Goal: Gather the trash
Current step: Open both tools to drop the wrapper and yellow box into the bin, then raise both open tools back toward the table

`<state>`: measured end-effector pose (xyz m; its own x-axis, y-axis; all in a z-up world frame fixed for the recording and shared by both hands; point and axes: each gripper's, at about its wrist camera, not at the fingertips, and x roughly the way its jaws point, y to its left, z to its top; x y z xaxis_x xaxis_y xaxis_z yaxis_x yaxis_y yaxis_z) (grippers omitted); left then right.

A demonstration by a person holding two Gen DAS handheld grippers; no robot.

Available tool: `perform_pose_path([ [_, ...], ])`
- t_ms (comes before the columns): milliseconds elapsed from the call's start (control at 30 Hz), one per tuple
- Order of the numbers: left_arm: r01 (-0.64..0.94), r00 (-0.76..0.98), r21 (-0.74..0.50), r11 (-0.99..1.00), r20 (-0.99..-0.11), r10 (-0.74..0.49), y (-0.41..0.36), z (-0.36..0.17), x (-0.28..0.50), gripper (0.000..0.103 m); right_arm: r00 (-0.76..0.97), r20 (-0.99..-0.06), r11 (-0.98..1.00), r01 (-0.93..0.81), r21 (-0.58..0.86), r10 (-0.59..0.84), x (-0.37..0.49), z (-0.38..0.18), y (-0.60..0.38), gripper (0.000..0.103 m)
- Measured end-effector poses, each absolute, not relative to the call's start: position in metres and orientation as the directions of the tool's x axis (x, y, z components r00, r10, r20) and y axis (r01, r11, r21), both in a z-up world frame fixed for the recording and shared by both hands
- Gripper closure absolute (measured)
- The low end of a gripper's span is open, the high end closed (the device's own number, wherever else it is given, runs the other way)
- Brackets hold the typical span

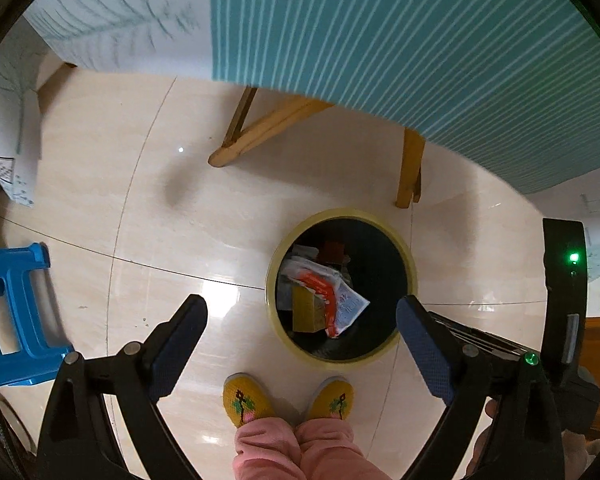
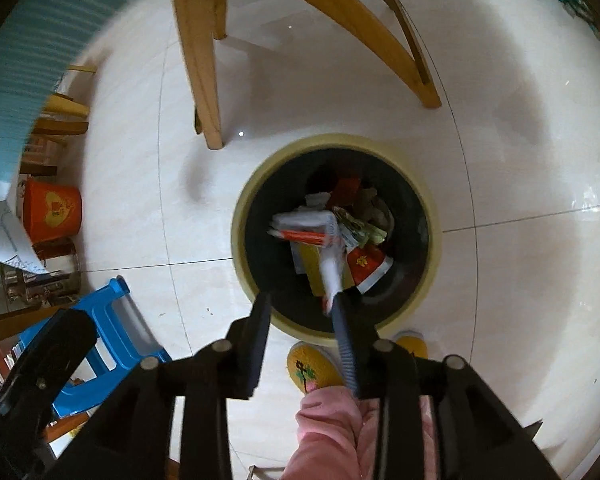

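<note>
Left tool (image 1: pixel 302 322) gapes empty; right tool (image 2: pixel 300 306) part-open, wrapper (image 2: pixel 332 268) dropping; we release over bin (image 2: pixel 432 236) at twelve.

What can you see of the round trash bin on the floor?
The bin is round, with a pale yellow-green rim and a dark inside. It stands upright on the shiny tiled floor, near a wooden leg and just ahead of two yellow slippers. It is open, with no lid in view. Inside lie wrappers: white with orange, a mustard-coloured box, some red pieces. The open right tongs hang over its near rim.
</note>
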<state>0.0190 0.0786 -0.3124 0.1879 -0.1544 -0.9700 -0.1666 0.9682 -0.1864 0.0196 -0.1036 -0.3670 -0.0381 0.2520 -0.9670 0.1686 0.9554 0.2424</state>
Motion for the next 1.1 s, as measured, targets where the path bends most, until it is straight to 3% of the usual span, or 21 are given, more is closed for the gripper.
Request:
perform_pose_path([
  [233, -0.152, 0.221, -0.189, 0.97, -0.963, -0.153, 0.083, -0.26, 0.008, 0.009, -0.012, -0.973, 0.964, 0.137, 0.229, 0.232, 0.015, -0.323, -0.101, 0.07],
  [600, -0.112, 0.288, -0.186, 0.976, -0.946, -0.148, 0.086, -0.14, -0.018, 0.009, 0.029, -0.974, 0.973, 0.039, 0.226, 0.225, -0.014, -0.203, -0.095, 0.07],
  [1100, -0.031, 0.478, -0.155, 0.987, -0.87, -0.121, 0.093, 0.026, -0.028, 0.009, 0.258, -0.937, 0.972, -0.076, 0.222, 0.235, -0.029, -0.026, -0.082, 0.07],
])
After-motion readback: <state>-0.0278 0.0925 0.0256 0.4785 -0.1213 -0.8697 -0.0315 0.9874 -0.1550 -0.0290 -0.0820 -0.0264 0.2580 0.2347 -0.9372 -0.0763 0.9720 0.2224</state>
